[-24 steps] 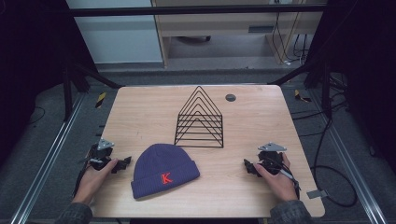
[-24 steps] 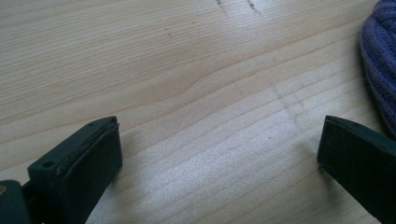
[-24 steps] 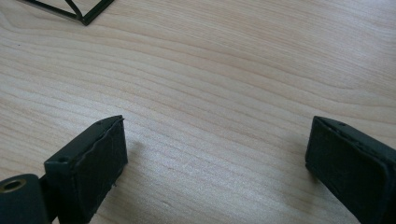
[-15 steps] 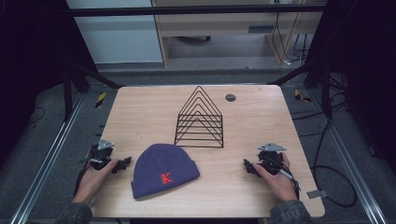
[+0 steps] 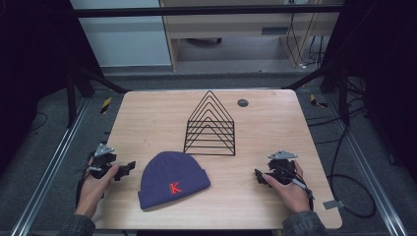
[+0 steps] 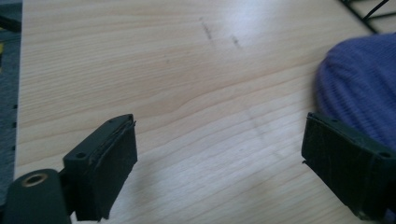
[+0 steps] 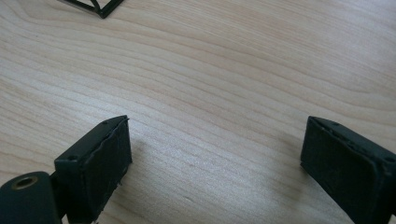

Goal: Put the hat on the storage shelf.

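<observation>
Start position, judged from both grippers resting on the desk with nothing held. At far left, the left gripper lies low on the wood in the person's hand, its fingers spread wide and empty; in the left gripper view the knit edge of the beanie lies just beside the right-hand finger, though contact cannot be settled from this angle. The beanie, dark blue with a red letter on its cuff, lies flat near the front edge of the desk, between the two grippers and nearer the left one. Behind it, toward the middle of the desk, stands the black wire rack, apart from the beanie. A small dark disc sits near the far edge. At right, the right gripper points toward the beanie but is well apart from it, fingers wide over bare wood. The step in hand appears to be the approach. The next move probably calls for the left gripper to slide onto the beanie's rim and close on the fabric, the right one crossing the gap to the opposite side.
</observation>
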`<state>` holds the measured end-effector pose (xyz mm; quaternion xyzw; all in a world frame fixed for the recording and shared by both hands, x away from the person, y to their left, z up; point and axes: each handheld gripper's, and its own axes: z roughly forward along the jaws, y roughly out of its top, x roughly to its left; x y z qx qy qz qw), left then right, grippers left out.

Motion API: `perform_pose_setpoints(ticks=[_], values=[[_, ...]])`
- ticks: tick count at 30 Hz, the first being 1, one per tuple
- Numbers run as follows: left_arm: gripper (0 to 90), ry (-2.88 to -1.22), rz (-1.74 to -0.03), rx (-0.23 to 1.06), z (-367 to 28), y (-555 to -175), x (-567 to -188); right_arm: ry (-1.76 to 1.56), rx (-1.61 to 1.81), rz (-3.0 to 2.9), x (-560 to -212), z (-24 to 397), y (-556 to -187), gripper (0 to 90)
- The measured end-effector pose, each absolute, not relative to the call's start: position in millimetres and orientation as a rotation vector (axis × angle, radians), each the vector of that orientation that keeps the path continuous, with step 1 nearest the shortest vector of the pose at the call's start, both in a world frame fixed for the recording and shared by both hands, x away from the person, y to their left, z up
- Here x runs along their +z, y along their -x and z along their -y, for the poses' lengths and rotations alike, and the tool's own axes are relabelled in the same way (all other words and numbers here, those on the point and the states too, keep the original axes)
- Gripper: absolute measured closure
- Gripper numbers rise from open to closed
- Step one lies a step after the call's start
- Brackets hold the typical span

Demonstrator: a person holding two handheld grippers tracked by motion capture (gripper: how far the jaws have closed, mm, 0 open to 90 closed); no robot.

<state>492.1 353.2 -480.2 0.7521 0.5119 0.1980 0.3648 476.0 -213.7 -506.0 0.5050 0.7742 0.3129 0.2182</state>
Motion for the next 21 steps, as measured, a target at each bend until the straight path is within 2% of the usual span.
perform_pose_setpoints(ticks=[9,12,21], values=[[18.9,-1.981,-1.223,0.493,-326.1,-490.6,-449.5,-1.363,0.869,-2.139,-502.2,212.4,-474.3,12.6],[22.1,-2.080,-1.148,0.450,-298.6,-500.7,-440.0,-1.375,0.872,-2.134,-501.6,213.3,-474.1,13.2],[30.3,-2.218,-1.107,0.416,-261.4,-519.9,-455.1,-1.364,0.859,-2.155,-502.5,212.0,-473.5,13.4]])
